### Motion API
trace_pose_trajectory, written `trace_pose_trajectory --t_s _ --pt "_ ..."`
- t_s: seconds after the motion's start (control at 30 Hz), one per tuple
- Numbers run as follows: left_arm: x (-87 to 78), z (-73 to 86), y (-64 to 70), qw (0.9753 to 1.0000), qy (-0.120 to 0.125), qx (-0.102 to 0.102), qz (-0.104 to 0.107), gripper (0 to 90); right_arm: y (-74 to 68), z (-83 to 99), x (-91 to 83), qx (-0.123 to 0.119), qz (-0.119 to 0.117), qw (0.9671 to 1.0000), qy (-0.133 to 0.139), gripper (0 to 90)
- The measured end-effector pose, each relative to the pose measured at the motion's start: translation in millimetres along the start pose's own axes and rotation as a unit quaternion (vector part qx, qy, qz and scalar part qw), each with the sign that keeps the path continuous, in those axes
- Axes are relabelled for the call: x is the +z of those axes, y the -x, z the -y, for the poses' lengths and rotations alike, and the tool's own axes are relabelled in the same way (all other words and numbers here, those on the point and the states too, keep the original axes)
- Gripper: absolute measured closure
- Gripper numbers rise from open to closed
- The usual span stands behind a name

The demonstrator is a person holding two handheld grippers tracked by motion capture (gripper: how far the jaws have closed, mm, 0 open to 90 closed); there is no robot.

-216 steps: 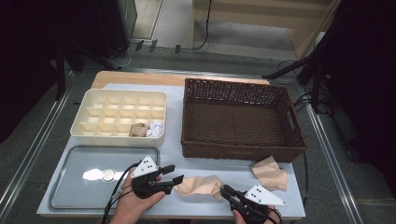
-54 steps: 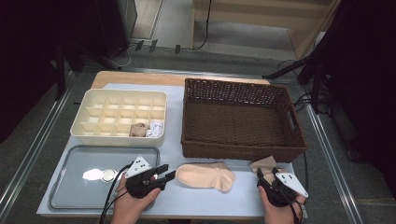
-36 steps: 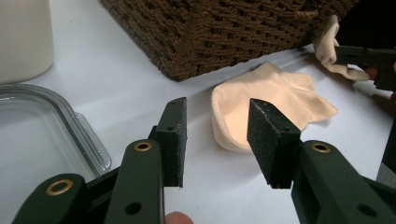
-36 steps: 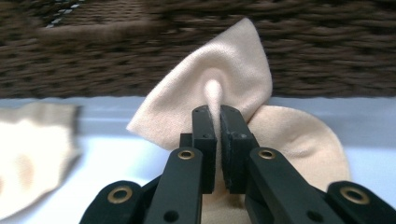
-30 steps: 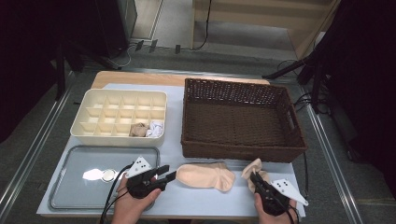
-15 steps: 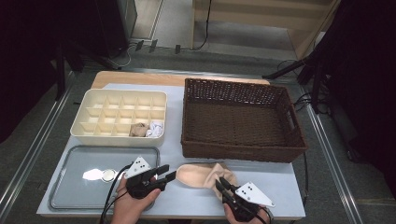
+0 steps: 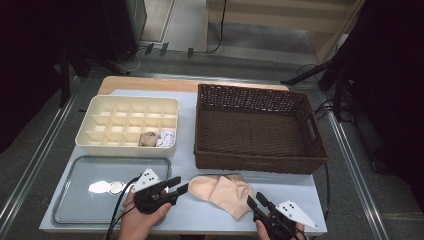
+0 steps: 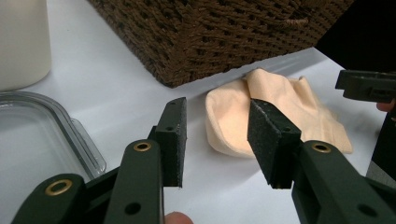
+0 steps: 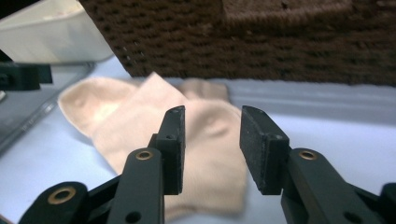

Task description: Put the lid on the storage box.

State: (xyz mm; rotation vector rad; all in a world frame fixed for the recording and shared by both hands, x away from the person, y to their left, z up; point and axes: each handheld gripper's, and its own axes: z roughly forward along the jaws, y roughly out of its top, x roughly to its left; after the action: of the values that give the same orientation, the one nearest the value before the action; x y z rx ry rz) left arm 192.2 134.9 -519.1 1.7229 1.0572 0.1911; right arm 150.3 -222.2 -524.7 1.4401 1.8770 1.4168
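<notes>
Two beige socks [image 7: 222, 191] lie overlapped on the white table in front of the brown wicker basket [image 7: 260, 160]. In the left gripper view the socks [image 8: 275, 112] rest just beyond my open left gripper [image 8: 217, 135]. My left gripper [image 7: 180, 184] sits at their left end, holding nothing. From the lower right, my right gripper [image 7: 255, 197] points at their right end, open and empty. In the right gripper view the socks [image 9: 140, 126] spread under and past my right gripper [image 9: 210, 144], one laid across the other.
A cream divided organizer [image 7: 127, 107] stands at the back left with rolled socks [image 7: 156, 139] in two front cells. A clear tray [image 7: 75, 210] lies at the front left beside my left hand. The basket is empty.
My right gripper carried the second sock from the right side over onto the first sock, let it go and drew back toward the table's front edge. The left gripper stayed put.
</notes>
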Motion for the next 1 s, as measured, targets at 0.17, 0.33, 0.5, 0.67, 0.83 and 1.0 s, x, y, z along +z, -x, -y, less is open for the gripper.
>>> trace_pose_trajectory --t_s 0.17,0.33,0.5,0.67,0.83,1.0 --pt "0.5 0.4 0.3 1.0 -0.004 0.004 0.001 59.2 -7.1 3.3 -7.9 -0.02 -0.025 0.9995 -0.004 65.8" --pt "0.3 0.4 -0.4 1.0 -0.003 0.0 0.0 59.2 -17.3 12.6 -3.5 -0.044 -0.071 0.996 -0.033 66.6" --pt "-1.1 0.1 -0.3 1.0 -0.002 0.001 0.0 59.2 -23.3 20.6 5.9 -0.077 -0.072 0.9926 -0.059 62.8" --pt "-1.2 0.0 -1.2 1.0 0.0 -0.002 0.001 59.2 -30.6 28.2 14.0 -0.13 -0.051 0.9883 -0.06 63.6" --pt "-2.4 -0.8 -0.4 1.0 0.003 -0.003 0.004 59.2 -29.7 26.3 13.0 -0.143 -0.026 0.9874 -0.062 86.0" --pt "-2.8 -1.4 -0.5 1.0 0.004 -0.002 0.004 59.2 -28.1 19.6 6.7 -0.119 -0.031 0.9908 -0.056 88.0"
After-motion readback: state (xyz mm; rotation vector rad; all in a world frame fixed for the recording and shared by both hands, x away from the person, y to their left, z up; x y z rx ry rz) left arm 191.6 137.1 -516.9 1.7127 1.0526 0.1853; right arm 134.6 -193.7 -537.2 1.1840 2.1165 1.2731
